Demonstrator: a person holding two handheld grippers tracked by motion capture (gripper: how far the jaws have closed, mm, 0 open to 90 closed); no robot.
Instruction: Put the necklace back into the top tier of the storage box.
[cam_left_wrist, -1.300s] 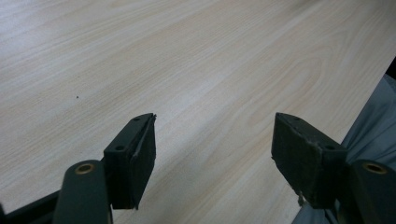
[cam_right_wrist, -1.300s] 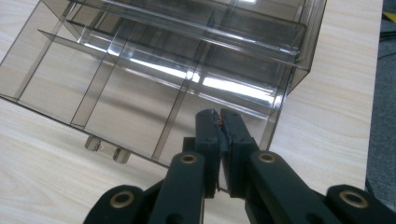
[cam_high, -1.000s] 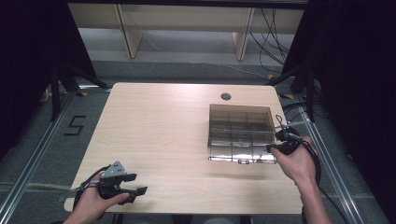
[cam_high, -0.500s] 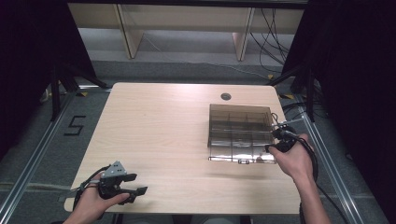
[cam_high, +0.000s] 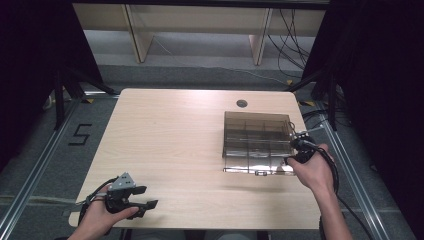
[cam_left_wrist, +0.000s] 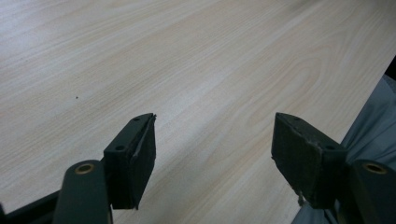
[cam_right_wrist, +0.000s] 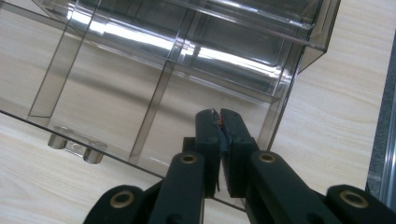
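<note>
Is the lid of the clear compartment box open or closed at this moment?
Open: the lid lies flat on the table in front of the box, with the right gripper over it.

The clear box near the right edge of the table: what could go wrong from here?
1. The right gripper is shut on the clear box's flat lid; a pull may drag the light box toward the table edge.
2. Thin plastic may slip free.

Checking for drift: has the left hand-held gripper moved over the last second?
No. The left hand-held gripper sits at the same spot by the table's near-left corner.
</note>
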